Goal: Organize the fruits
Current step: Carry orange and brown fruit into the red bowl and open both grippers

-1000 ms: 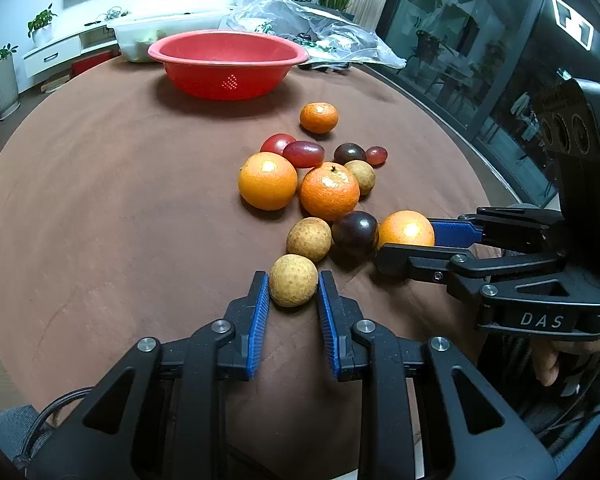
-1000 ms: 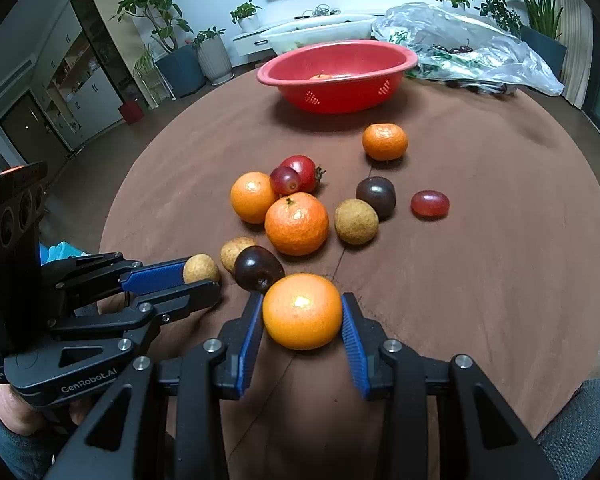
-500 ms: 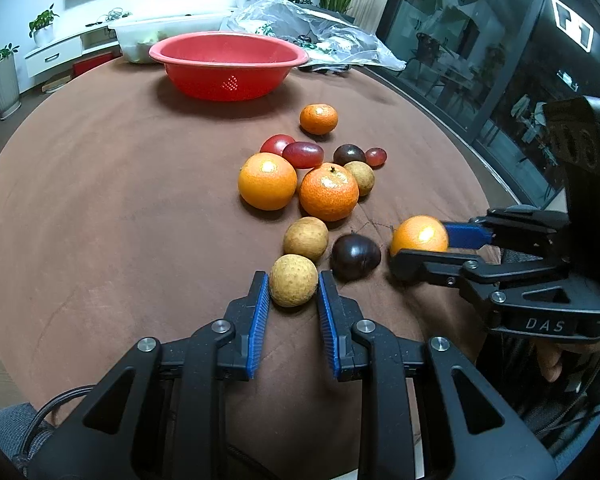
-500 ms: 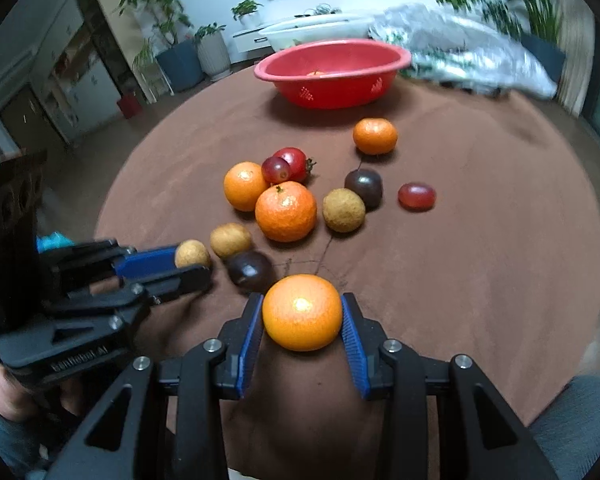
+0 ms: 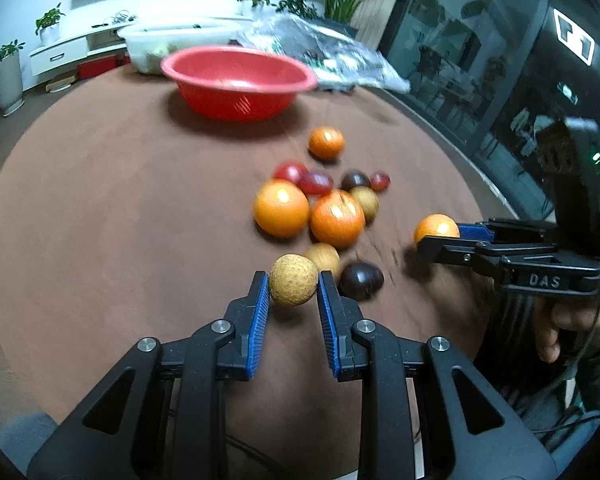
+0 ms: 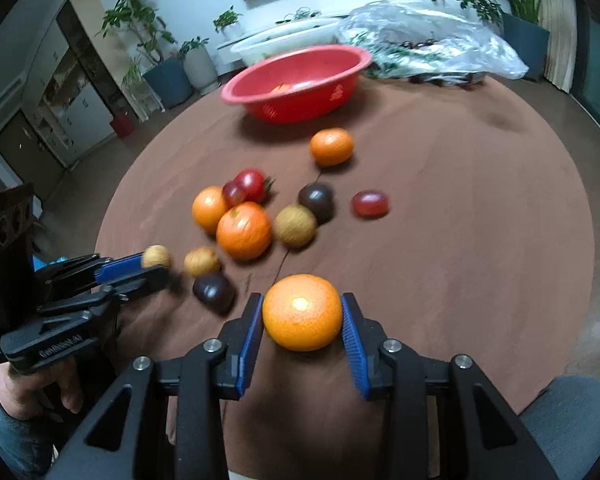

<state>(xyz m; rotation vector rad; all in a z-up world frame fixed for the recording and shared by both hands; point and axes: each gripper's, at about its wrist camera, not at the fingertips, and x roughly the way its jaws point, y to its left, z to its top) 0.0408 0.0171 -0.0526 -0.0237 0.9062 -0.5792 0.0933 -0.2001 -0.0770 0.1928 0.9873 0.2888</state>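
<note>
Brown table (image 5: 100, 220): round tan longan (image 5: 293, 285) (rough skin), glossy orange (image 6: 302, 312).

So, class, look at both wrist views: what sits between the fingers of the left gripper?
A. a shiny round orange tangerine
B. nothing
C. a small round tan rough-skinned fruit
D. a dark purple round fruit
C: the left gripper has its blue pads pressed on the small round tan rough-skinned fruit, while the right gripper has the tangerine.

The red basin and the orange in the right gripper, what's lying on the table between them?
In the right wrist view, between the red basin and the held orange lie a brown longan, a dark plum and a lone orange.
</note>
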